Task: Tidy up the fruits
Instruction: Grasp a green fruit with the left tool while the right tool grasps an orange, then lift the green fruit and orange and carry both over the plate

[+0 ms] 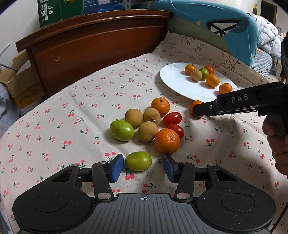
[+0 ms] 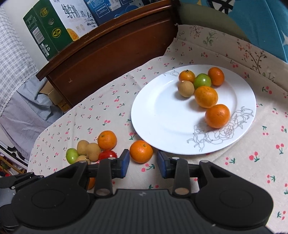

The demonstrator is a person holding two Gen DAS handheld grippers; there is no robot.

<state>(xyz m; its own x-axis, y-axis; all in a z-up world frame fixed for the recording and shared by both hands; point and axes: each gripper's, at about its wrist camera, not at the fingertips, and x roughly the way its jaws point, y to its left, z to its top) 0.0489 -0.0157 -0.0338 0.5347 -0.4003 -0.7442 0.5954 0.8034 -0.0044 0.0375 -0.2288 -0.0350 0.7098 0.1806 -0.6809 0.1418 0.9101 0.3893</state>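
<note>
My left gripper (image 1: 143, 158) is open around a green fruit (image 1: 138, 161) on the cherry-print cloth; its left pad is close to the fruit and a gap shows at the right pad. Just beyond lies a heap: another green fruit (image 1: 122, 130), three brown longans (image 1: 147, 131), two oranges (image 1: 167, 141) and two cherry tomatoes (image 1: 172, 117). My right gripper (image 2: 143, 152) is shut on a small orange (image 2: 141, 149) beside the white plate (image 2: 158, 111). In the left wrist view the right gripper (image 1: 197, 109) hides most of that orange (image 1: 194, 104). The plate (image 1: 172, 81) holds several oranges, a green fruit and a longan.
A dark wooden headboard (image 1: 99, 45) stands behind the cloth, with cartons (image 1: 52, 12) on top. A blue cushion (image 1: 225, 27) rises behind the plate. The cloth's edge drops off at the left, where a cardboard box (image 1: 19, 86) sits. A person's hand (image 1: 277, 144) holds the right gripper.
</note>
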